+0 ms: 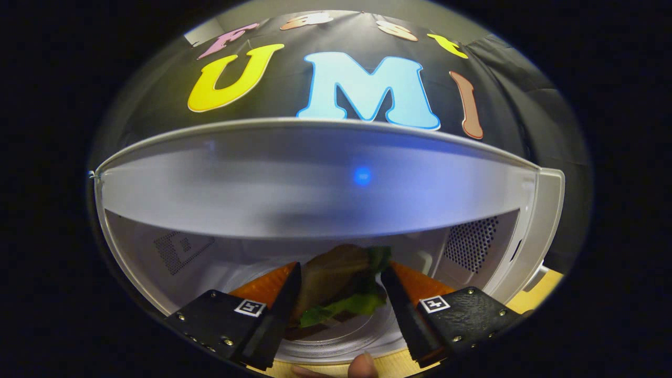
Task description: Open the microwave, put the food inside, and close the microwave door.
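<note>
The microwave [325,173] stands open, its white cavity facing the gripper [341,294]. The food [341,286], a brown piece with green leaf on it, sits between the two fingers, just past the cavity's front edge and over the round glass tray [341,349] on the floor of the oven. Whether it already rests on that tray or hangs a little above it cannot be told. The fingers stand apart with the food in the gap; they flank it closely, but whether both press on it is unclear, so the grip itself cannot be judged.

The step in hand looks like setting the food down inside. To do it well, the gripper should carry the food toward 12 o'clock, deeper over the middle of the tray, lower until it is borne from below, then spread the fingers and back straight out toward 6 o'clock without dragging the leaf along.

The food's long axis seems to run from about 7 o'clock to 1 o'clock, the leafy end nearer the gripper, the brown end pointing into the cavity. A fingertip [362,366] of the person shows at 6 o'clock, below the tray's rim.
</note>
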`<control>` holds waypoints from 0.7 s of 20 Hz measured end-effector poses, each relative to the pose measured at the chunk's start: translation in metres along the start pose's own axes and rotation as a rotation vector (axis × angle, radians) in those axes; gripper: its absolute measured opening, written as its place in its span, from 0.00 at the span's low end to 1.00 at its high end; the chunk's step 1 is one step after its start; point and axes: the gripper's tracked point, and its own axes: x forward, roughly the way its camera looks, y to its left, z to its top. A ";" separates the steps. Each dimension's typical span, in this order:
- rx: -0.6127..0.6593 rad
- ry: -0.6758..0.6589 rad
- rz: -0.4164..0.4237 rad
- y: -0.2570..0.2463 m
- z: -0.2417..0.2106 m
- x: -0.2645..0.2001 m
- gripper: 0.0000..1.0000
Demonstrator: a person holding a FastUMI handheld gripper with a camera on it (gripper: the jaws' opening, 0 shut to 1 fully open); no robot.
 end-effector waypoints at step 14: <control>-0.006 0.030 0.301 0.041 0.022 -0.130 0.90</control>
